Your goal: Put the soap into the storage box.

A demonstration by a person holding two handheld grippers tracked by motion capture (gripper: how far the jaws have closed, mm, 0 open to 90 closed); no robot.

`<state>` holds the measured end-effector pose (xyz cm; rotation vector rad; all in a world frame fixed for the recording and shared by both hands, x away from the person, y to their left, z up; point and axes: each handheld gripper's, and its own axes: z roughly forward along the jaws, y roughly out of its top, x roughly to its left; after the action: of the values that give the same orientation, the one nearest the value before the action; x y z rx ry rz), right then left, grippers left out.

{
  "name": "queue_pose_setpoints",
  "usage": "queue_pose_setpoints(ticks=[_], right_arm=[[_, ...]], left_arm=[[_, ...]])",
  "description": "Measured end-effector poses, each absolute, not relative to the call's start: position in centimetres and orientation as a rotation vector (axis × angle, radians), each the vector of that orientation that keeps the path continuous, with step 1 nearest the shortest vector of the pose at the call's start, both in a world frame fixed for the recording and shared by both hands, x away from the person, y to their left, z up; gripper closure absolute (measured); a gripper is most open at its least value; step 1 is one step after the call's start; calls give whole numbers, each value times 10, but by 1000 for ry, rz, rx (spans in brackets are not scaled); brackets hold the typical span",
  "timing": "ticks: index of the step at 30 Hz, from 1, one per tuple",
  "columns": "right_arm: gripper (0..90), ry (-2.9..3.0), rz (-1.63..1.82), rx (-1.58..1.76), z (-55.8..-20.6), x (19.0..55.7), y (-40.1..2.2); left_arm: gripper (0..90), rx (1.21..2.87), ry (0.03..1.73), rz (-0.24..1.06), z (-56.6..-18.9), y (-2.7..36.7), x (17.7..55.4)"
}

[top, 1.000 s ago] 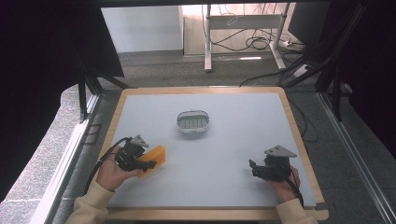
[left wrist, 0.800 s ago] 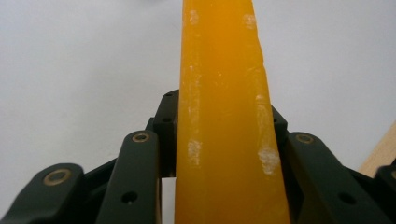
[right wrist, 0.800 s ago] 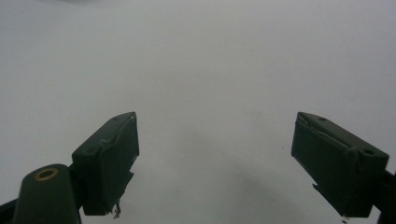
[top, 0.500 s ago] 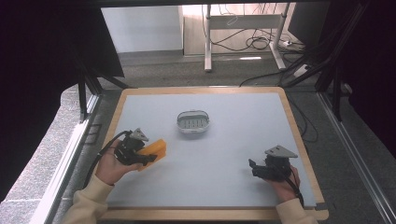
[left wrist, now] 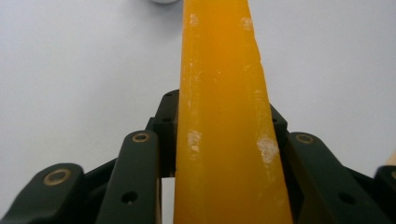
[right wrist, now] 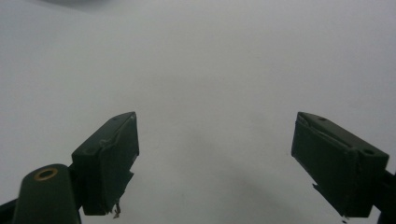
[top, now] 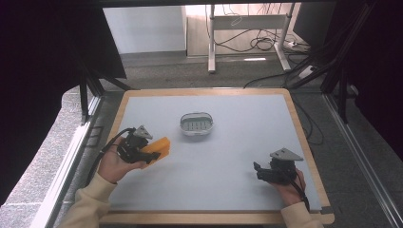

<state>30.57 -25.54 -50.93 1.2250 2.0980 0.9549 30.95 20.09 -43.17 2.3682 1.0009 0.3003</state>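
Observation:
An orange bar of soap (top: pixel 158 146) sticks out of my left gripper (top: pixel 149 154) at the table's left side, lifted off the white mat. The left gripper view has the soap (left wrist: pixel 224 116) standing on edge with both black jaws clamped against its sides. A small white soap dish (top: pixel 196 124) with a green slatted insert sits near the middle of the mat, up and right of the soap. My right gripper (top: pixel 259 170) rests low at the front right; its fingers (right wrist: pixel 109 158) stand wide apart with bare mat between them.
The white mat lies in a wooden-framed table (top: pixel 294 123). Dark frame posts and cables stand beyond the far edge and on both sides. Open mat stretches between the two hands.
My left hand has risen a little and shifted toward the dish, carrying the orange soap along. The right hand and the dish have kept still.

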Motion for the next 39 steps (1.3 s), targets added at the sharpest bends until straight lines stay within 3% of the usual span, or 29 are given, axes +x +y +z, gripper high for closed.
queue_pose_setpoints(ticks=[39], right_arm=[[152,2095,948,1227,-509,305,-257]], left_arm=[[621,2394,967,327,-416,194,330]])
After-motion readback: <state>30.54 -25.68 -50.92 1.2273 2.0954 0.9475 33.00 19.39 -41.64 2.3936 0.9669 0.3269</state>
